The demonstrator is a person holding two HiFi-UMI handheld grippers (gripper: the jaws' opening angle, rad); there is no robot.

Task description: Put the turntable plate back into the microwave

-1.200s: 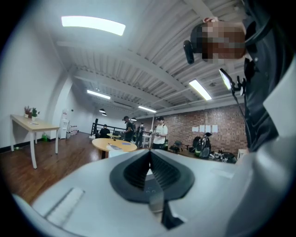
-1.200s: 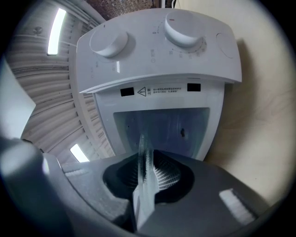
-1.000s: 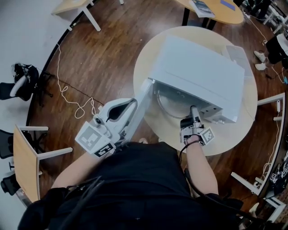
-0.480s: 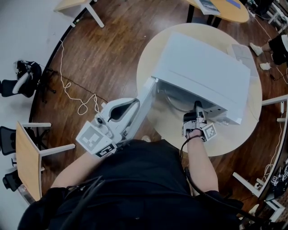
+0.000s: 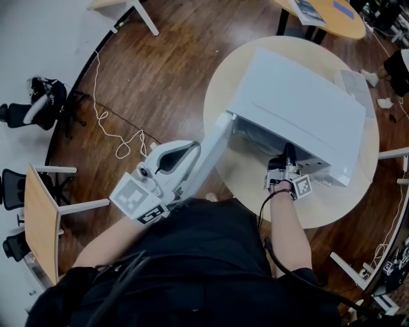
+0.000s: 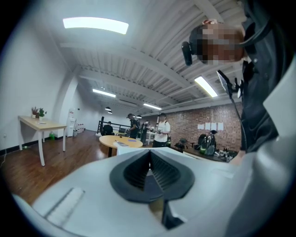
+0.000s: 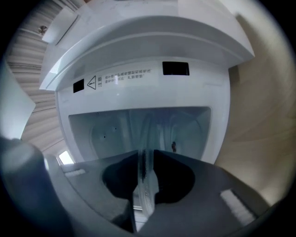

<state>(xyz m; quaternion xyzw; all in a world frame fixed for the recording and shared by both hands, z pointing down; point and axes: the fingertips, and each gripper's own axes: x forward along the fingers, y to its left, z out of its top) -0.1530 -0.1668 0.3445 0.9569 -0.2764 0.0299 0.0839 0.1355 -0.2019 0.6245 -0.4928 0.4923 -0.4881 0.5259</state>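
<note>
The white microwave (image 5: 300, 108) stands on a round table (image 5: 255, 185) with its door (image 5: 208, 153) swung open to the left. My right gripper (image 5: 289, 154) is at the cavity mouth, shut on the rim of the glass turntable plate (image 7: 147, 139). In the right gripper view the plate shows edge-on between the jaws (image 7: 145, 159) and reaches into the cavity (image 7: 106, 129). From the head view the plate is hidden under the microwave's top. My left gripper (image 5: 185, 152) sits beside the open door's outer face, jaws (image 6: 149, 163) shut with nothing between them.
A warning label (image 7: 125, 76) runs along the frame above the cavity. A white cable (image 5: 121, 140) lies on the wood floor to the left. A small desk (image 5: 38, 217) stands at the far left and another round table (image 5: 319, 13) at the top.
My right gripper has pushed forward toward the microwave. The plate, earlier showing in front of the opening, has slid inside out of the head view. The left gripper stayed by the door.
</note>
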